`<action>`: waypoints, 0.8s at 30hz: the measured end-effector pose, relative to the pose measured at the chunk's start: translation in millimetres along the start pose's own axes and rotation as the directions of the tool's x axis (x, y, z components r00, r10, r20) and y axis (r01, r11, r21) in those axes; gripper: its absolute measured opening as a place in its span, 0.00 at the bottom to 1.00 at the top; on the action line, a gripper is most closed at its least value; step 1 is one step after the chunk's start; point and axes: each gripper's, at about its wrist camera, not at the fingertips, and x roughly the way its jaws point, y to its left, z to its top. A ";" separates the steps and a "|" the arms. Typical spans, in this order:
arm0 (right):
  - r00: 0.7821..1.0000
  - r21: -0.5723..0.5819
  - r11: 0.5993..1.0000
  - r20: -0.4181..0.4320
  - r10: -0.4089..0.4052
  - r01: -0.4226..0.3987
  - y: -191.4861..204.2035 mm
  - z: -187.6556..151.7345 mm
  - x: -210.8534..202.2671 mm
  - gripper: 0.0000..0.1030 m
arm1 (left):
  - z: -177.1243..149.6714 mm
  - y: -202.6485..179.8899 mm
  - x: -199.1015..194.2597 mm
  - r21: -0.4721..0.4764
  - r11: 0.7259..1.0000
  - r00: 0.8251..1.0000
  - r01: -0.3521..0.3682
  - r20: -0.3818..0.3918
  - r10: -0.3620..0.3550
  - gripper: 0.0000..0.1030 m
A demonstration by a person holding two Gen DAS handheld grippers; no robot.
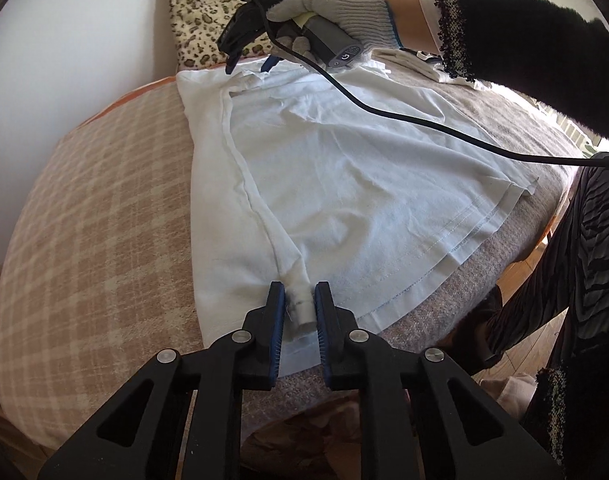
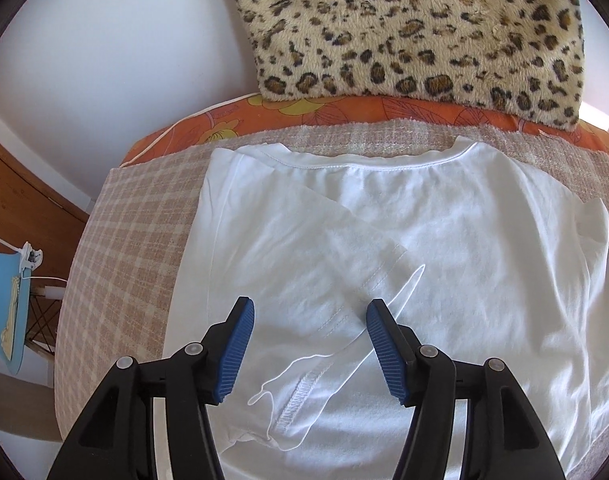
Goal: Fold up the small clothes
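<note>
A white T-shirt (image 1: 344,168) lies flat on a plaid blanket (image 1: 104,200), collar toward the far cushion. My left gripper (image 1: 300,304) is at the shirt's near hem, shut on a bunched roll of its side fold. In the right wrist view the same T-shirt (image 2: 424,240) fills the frame, one sleeve (image 2: 344,280) folded in over the body. My right gripper (image 2: 310,312) hovers open just above that sleeve, with nothing between its blue pads. A gloved hand (image 1: 344,4) holds that right gripper (image 1: 248,62) near the collar end.
A leopard-print cushion (image 2: 416,28) leans on the wall behind the collar. A black cable (image 1: 424,124) crosses over the shirt. More white clothes (image 1: 408,60) lie at the far right. The person's patterned leg (image 1: 564,260) stands at the blanket's right edge. Wooden floor shows at left (image 2: 16,200).
</note>
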 end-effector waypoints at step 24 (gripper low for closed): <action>0.998 -0.110 0.994 0.062 -0.016 0.023 3.8 5.8 -33.0 0.23 | 25.0 3.1 -25.5 -0.144 0.953 0.961 0.265 0.119 -0.249 0.03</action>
